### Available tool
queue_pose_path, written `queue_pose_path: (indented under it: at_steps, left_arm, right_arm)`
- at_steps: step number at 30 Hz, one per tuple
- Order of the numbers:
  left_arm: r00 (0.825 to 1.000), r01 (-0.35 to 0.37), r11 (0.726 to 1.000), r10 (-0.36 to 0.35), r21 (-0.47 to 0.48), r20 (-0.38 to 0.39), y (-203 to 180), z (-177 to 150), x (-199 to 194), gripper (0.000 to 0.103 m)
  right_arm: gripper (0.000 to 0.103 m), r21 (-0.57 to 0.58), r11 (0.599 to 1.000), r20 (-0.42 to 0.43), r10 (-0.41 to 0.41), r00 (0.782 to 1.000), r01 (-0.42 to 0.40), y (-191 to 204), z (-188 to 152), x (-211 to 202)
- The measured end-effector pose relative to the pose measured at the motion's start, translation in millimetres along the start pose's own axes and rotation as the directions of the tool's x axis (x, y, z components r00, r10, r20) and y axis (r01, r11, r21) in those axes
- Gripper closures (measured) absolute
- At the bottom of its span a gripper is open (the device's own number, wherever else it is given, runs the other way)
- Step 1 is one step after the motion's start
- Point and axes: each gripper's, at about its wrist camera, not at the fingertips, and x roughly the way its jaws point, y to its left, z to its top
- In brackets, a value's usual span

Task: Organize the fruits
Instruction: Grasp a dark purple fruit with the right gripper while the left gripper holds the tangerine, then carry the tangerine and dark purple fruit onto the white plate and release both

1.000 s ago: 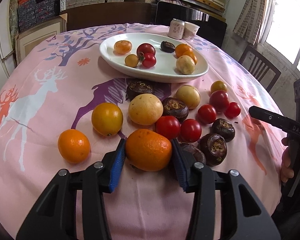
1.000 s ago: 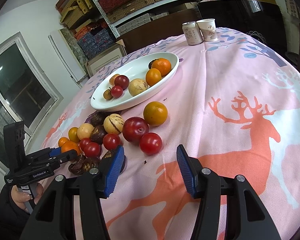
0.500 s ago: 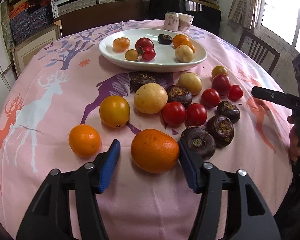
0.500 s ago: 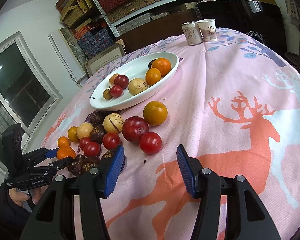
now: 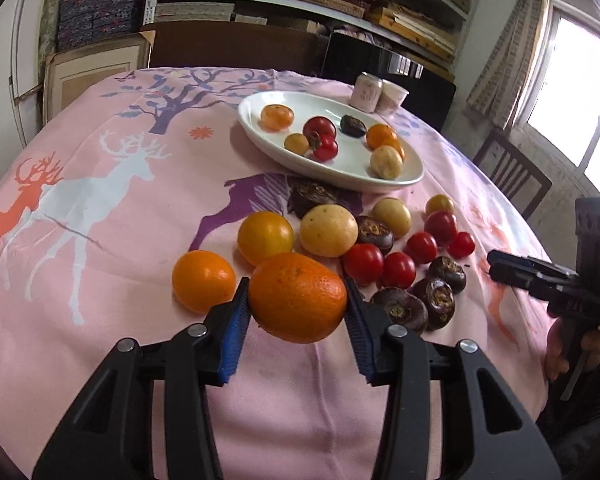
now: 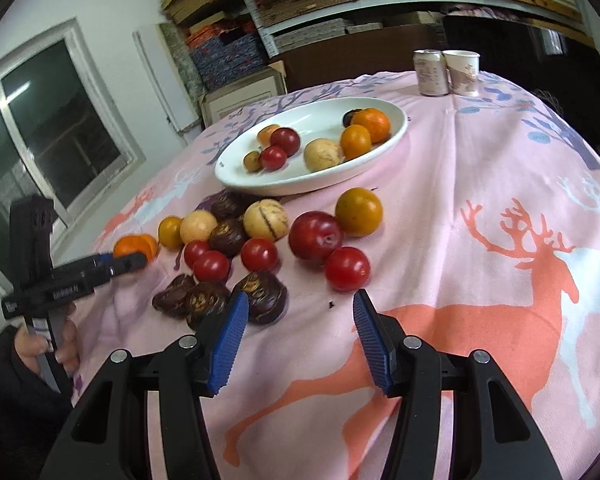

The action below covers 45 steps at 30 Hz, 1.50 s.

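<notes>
My left gripper (image 5: 296, 312) is clamped on the big orange (image 5: 297, 297), both blue pads (image 5: 233, 330) pressed flat vs its sides, jaws about as wide as the fruit. Orange looks raised a bit off the pink tablecloth (image 5: 100, 240), w/ a shadow under it, tho I can't tell for sure it's clear of the cloth. Just left of it sits a smaller orange (image 5: 203, 281), and behind it a yellow-orange fruit (image 5: 265, 237) and a pale yellow round fruit (image 5: 328, 230). To the right: red tomatoes (image 5: 363, 263) and dark brown water chestnuts (image 5: 400, 309) in a loose bunch. Farther back, the white oval plate (image 5: 260, 100) holds several small fruits already; a can (image 5: 365, 91) and paper cup (image 5: 393, 97) stand side by side behind it. My right gripper (image 6: 298, 330) hangs over the cloth w/ jaws spread wide, nothing between the pads, touching nothing. Its left pad is just in front of a dark chestnut (image 6: 265, 297); a red tomato (image 6: 347, 269) lies just beyond the gap, a dark red plum (image 6: 316, 237) and a yellow-orange fruit (image 6: 358, 211) behind that. From the right wrist view the left gripper shows at the far left edge, w/ orange fruit at its tip.
</notes>
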Motion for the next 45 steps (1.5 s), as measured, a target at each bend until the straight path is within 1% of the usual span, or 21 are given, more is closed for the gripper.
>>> queue_pose_path:
  at_steps: [2, 4, 6, 7, 10, 13, 17, 19, 20, 23, 27, 31, 37, 45]
  left_arm:
    - [1.0, -0.01, 1.0, 0.01, 0.003, 0.015, -1, 0, -2, 0.059]
    - [1.0, -0.005, 1.0, 0.004, 0.002, 0.015, -1, 1, -2, 0.059]
    - [1.0, 0.0, 1.0, 0.001, -0.008, 0.016, 2, 2, -2, 0.059]
    - [1.0, 0.008, 1.0, -0.008, -0.011, 0.016, 2, 2, -3, 0.059]
    - [0.999, 0.02, 1.0, -0.02, -0.008, 0.028, 2, 1, -5, 0.058]
    - [0.999, 0.032, 0.999, -0.031, -0.008, 0.032, 1, 1, -6, 0.058]
    - [0.999, 0.036, 0.999, -0.036, -0.008, 0.028, 1, 1, -6, 0.058]
    - [0.999, 0.04, 0.999, -0.04, -0.009, 0.029, 2, 1, -6, 0.058]
    - [0.999, 0.039, 0.999, -0.039, -0.009, 0.028, 2, 1, -6, 0.058]
    - [0.999, 0.041, 0.999, -0.041, -0.009, 0.024, 1, 1, -5, 0.058]
    - [0.999, 0.039, 0.999, -0.039, -0.009, 0.023, 1, 1, -5, 0.058]
    - [0.999, 0.036, 0.999, -0.036, -0.011, 0.02, 1, 1, -5, 0.058]
    - [1.0, 0.02, 1.0, -0.02, -0.01, 0.01, 1, 2, -3, 0.058]
    - [1.0, -0.021, 1.0, 0.021, 0.023, -0.005, -6, 2, -1, 0.058]
  right_arm:
    - [0.048, -0.064, 0.997, -0.012, -0.035, 0.999, 0.034, 14, -2, 2]
    - [0.048, -0.09, 0.996, -0.033, -0.02, 0.999, 0.017, 26, -1, 5]
    - [0.048, -0.132, 0.989, -0.057, -0.067, 0.996, 0.059, 37, 0, 13]
    - [0.048, -0.141, 0.987, -0.075, -0.093, 0.993, 0.082, 40, 2, 19]
    - [0.052, -0.128, 0.985, -0.14, -0.136, 0.981, 0.118, 40, 7, 36]
    - [0.052, -0.146, 0.98, -0.147, -0.156, 0.977, 0.135, 45, 10, 43]
    - [0.053, -0.172, 0.976, -0.157, -0.165, 0.974, 0.137, 54, 13, 52]
    - [0.056, -0.175, 0.975, -0.155, -0.166, 0.974, 0.138, 55, 13, 54]
    - [0.063, -0.177, 0.974, -0.15, -0.17, 0.974, 0.143, 55, 13, 53]
    - [0.063, -0.155, 0.981, -0.143, -0.138, 0.98, 0.115, 52, 14, 51]
    - [0.063, -0.088, 0.995, -0.137, -0.065, 0.988, 0.053, 42, 12, 45]
    - [0.063, -0.048, 0.998, -0.118, -0.035, 0.992, 0.029, 36, 9, 38]
    - [0.063, -0.036, 0.999, -0.073, -0.03, 0.997, 0.028, 33, 2, 24]
    - [0.063, 0.016, 0.998, -0.025, -0.059, 0.998, 0.059, 8, 2, -2]
